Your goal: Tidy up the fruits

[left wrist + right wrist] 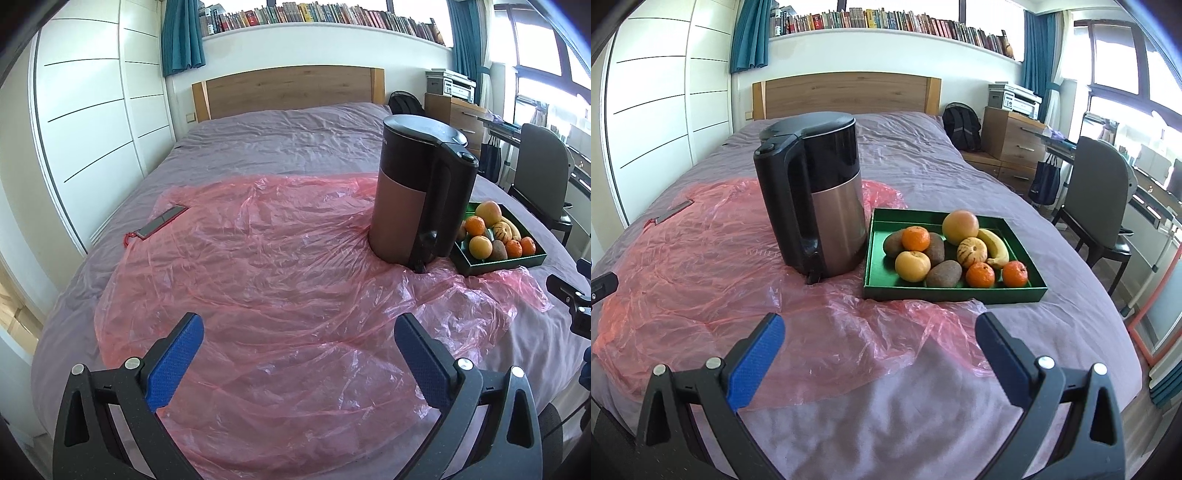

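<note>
A green tray (955,293) sits on the bed and holds several fruits: a grapefruit (960,227), a banana (995,245), a striped pale fruit (972,252), tangerines (915,238), a yellow orange (912,266) and brown kiwis (943,274). The tray also shows at the right of the left wrist view (502,264). My right gripper (879,356) is open and empty, well in front of the tray. My left gripper (299,356) is open and empty over a pink plastic sheet (258,266).
A black and copper kettle (816,199) stands just left of the tray, on the plastic sheet (701,251); it also shows in the left wrist view (417,195). A flat phone-like object (160,221) lies at the sheet's far left. A chair (1097,206) and desk stand right of the bed.
</note>
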### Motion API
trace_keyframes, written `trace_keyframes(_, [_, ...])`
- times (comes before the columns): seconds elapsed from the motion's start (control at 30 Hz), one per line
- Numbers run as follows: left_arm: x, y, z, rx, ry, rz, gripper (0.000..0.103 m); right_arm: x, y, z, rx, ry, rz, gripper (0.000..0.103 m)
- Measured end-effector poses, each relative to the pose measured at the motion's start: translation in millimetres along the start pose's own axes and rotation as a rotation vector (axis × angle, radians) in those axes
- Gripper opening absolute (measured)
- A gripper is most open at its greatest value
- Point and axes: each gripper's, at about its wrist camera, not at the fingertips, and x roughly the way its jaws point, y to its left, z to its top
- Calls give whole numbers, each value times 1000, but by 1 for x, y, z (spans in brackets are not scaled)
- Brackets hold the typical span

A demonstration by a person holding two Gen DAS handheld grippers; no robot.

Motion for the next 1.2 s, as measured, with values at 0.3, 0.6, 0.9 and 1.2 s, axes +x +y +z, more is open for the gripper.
trace_keyframes(0.3, [2, -9, 2, 19, 6, -8, 102, 0, -13, 0, 24, 0, -15, 103])
trace_keyframes(0.6, [5, -14, 3, 23, 15, -24, 102, 0, -21, -2, 40, -1, -20, 103])
trace_keyframes(0.9, [5, -22, 6, 24, 14, -44, 102, -1, -25, -3, 45, -4, -28, 103])
trace_keyframes(1.2, [4, -35, 8, 42, 13, -60, 102, -5, -37, -3, 56, -10, -48, 103])
